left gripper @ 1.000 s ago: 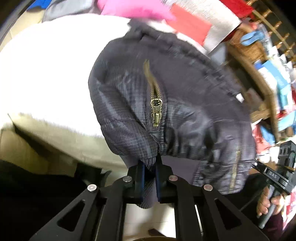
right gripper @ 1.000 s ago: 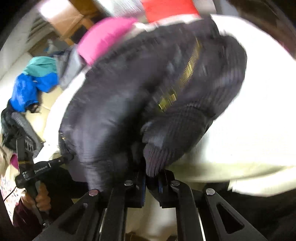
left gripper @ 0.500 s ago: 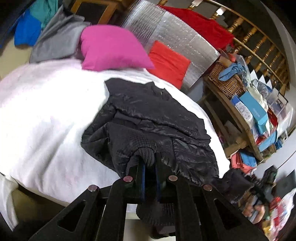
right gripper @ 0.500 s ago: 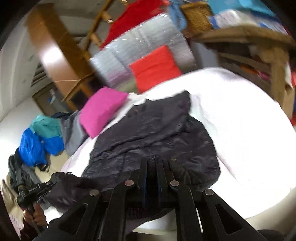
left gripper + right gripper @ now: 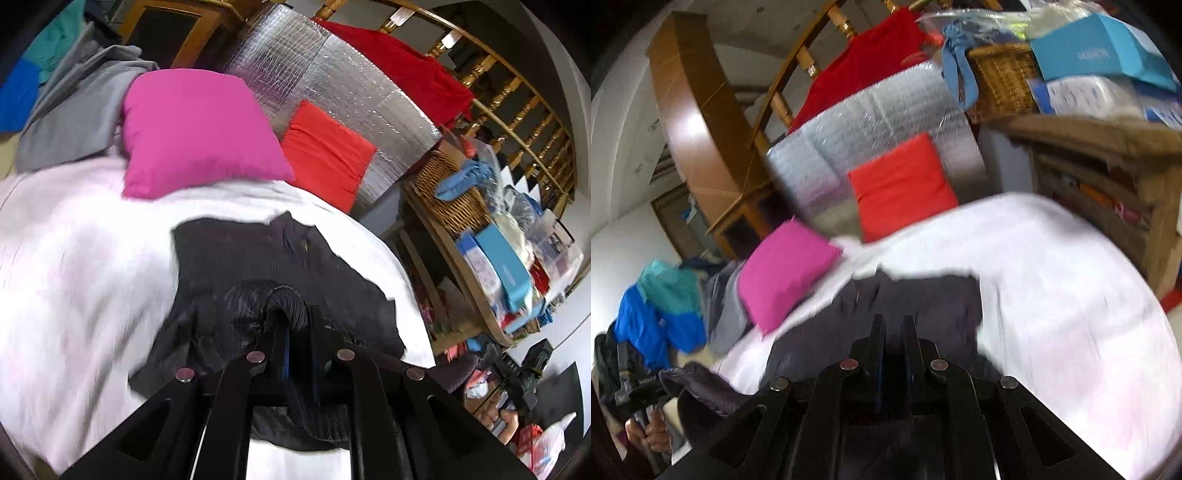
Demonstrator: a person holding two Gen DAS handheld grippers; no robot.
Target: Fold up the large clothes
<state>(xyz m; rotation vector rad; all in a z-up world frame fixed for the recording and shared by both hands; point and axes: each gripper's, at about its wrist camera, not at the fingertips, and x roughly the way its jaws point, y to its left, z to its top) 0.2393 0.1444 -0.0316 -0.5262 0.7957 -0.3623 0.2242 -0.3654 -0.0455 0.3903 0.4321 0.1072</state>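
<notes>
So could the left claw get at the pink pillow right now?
Probably not as things stand: the left claw is shut on the dark jacket's ribbed cuff, so it is occupied. The pink pillow lies unobstructed beyond the jacket on the white bed.

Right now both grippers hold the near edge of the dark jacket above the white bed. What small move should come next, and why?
Probably carry both grips forward toward the pink pillow and lower them. The left gripper is shut on the jacket at its ribbed cuff; the right gripper is shut on dark fabric too. The jacket's far part lies flat on the bed, so laying the raised edge over it would make a fold.
</notes>
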